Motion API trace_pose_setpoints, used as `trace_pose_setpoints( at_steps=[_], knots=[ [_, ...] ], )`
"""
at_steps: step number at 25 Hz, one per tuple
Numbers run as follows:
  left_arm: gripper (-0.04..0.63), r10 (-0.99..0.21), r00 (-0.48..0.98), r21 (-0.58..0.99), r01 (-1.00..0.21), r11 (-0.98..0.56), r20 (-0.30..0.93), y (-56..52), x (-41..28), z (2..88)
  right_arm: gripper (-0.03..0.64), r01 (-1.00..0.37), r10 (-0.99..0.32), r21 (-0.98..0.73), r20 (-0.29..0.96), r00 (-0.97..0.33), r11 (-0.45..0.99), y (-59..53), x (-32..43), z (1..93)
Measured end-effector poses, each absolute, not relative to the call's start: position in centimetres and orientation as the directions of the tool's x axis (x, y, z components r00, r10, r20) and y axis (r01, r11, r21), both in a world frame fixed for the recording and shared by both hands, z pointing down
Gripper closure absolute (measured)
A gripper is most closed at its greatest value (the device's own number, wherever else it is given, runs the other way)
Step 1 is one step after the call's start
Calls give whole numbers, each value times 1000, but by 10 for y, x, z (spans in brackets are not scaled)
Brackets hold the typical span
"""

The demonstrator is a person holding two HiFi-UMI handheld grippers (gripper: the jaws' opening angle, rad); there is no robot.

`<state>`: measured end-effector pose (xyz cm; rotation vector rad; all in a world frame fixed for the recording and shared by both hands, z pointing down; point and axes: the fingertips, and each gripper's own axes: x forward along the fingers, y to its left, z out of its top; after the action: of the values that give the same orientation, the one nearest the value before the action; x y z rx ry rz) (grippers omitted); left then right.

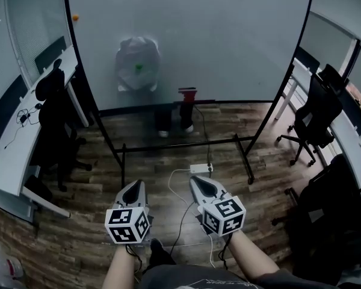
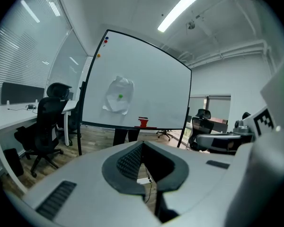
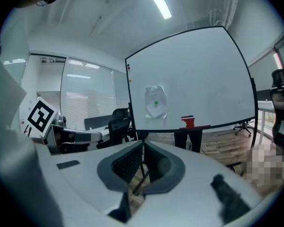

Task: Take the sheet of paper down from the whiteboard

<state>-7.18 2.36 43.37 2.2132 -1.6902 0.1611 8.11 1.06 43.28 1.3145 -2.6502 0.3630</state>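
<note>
A crumpled white sheet of paper (image 1: 137,62) hangs on the whiteboard (image 1: 228,35), pinned by a green magnet (image 1: 139,67). The same sheet (image 2: 118,95) and magnet appear in the left gripper view, and the sheet (image 3: 155,101) is also visible in the right gripper view. My left gripper (image 1: 135,188) and right gripper (image 1: 200,182) are held side by side low in the head view, well short of the board. Both are shut with nothing between the jaws. A red object (image 1: 187,93) sits on the board's tray.
The whiteboard stands on a black wheeled frame (image 1: 186,146). Someone's legs (image 1: 172,118) show beneath the board. A white power strip (image 1: 201,168) with cables lies on the wood floor. Black office chairs (image 1: 316,116) stand right, another chair (image 1: 55,119) and a desk (image 1: 15,143) left.
</note>
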Motion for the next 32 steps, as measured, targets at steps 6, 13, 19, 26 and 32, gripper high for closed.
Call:
trace_pose_setpoints(
  at_steps=[6, 13, 19, 26, 32],
  knots=[
    [581, -908, 297, 222, -946, -237, 296, -20, -121, 428, 592, -813, -776, -144, 243, -582, 565, -34, 36, 423],
    [581, -910, 304, 200, -946, -254, 283, -58, -178, 420, 592, -829, -793, -144, 241, -559, 540, -74, -16, 420],
    [581, -901, 328, 168, -942, -291, 282, -81, -202, 422, 592, -864, -826, -173, 255, -503, 473, -94, -29, 429],
    [581, -898, 349, 153, -936, -318, 269, -115, -198, 423, 592, -875, -834, -176, 265, -484, 452, -132, -26, 435],
    [581, -903, 335, 138, -941, -308, 270, -167, -193, 420, 592, -852, -817, -185, 244, -522, 489, -196, -32, 435]
  ],
)
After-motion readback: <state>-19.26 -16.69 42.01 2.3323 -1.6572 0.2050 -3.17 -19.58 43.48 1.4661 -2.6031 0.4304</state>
